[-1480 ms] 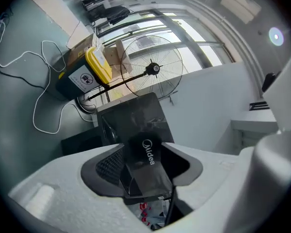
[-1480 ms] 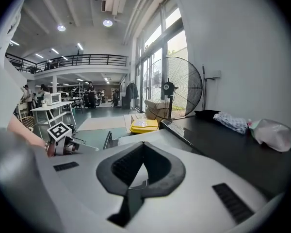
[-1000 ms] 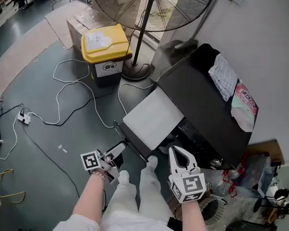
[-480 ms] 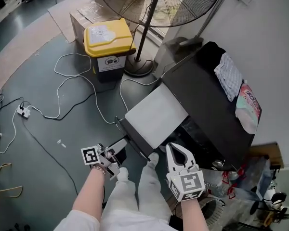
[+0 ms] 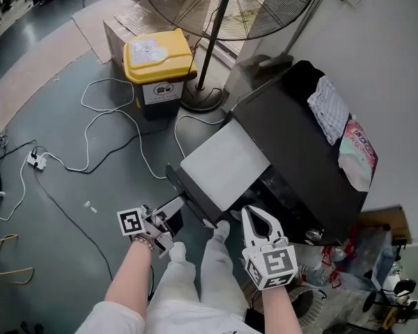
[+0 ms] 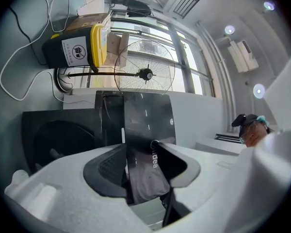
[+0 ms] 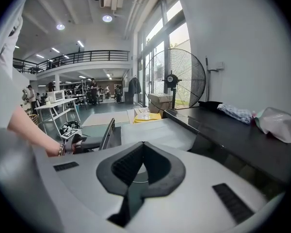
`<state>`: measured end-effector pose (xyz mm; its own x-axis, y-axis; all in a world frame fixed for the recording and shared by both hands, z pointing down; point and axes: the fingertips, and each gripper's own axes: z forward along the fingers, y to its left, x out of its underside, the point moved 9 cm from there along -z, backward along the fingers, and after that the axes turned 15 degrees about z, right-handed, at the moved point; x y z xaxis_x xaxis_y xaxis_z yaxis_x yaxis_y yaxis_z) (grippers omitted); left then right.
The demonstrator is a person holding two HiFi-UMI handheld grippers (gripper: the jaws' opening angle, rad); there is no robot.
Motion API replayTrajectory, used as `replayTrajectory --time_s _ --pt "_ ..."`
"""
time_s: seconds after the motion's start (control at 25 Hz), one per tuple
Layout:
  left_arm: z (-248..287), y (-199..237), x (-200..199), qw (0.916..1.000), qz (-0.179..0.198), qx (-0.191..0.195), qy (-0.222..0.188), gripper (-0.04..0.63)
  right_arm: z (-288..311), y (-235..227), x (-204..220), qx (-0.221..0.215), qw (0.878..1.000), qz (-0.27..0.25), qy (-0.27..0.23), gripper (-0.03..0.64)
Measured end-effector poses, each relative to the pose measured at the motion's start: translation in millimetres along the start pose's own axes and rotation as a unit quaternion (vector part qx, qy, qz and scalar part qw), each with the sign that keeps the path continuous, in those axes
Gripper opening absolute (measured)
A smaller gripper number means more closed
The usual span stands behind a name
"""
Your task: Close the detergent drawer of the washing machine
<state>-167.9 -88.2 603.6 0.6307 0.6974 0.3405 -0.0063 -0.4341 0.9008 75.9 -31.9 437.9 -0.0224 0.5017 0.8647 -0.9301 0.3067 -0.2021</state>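
The black washing machine has its detergent drawer pulled far out toward me, pale on top with a dark front panel. My left gripper reaches that panel's left end. In the left gripper view the dark printed panel stands between the jaws of the left gripper, and both pads sit against it. My right gripper hangs just in front of the machine, right of the drawer, shut and empty. In the right gripper view the right gripper points over the drawer.
A yellow-lidded bin and a big standing fan stand beyond the drawer. White cables and a power strip lie on the floor at left. A cloth and a plastic bag rest on the machine. My legs are below.
The left gripper has edged up to the drawer's front panel and its jaws have narrowed onto it. The right gripper has stayed where it was.
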Motion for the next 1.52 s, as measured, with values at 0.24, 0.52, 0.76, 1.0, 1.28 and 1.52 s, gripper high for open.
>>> replayTrajectory --time_s 0.24,0.52,0.76,1.0,1.28,1.52 --pt "0 -4 -1 0.9999 0.008 -0.013 -0.006 0.198 -3 -5 -3 -0.002 1.000 0.006 -0.008 -0.003" --pt "5 -3 0 0.9999 0.004 -0.015 -0.006 0.196 -3 -10 -2 -0.008 1.000 0.010 -0.008 -0.003" --pt "10 -2 0 0.9997 0.005 -0.021 -0.012 0.196 -1 -17 -3 -0.013 1.000 0.015 -0.009 -0.003" --pt "19 -1 0 0.9996 0.001 -0.022 -0.020 0.196 -2 -24 -4 -0.015 1.000 0.014 -0.010 -0.003" --pt "33 1 -1 0.9995 0.002 -0.027 -0.014 0.197 -1 -36 -10 -0.011 1.000 0.014 -0.014 -0.003" --pt "38 2 -3 0.9995 0.002 -0.030 -0.010 0.196 0 -44 -15 -0.007 1.000 0.015 -0.017 -0.003"
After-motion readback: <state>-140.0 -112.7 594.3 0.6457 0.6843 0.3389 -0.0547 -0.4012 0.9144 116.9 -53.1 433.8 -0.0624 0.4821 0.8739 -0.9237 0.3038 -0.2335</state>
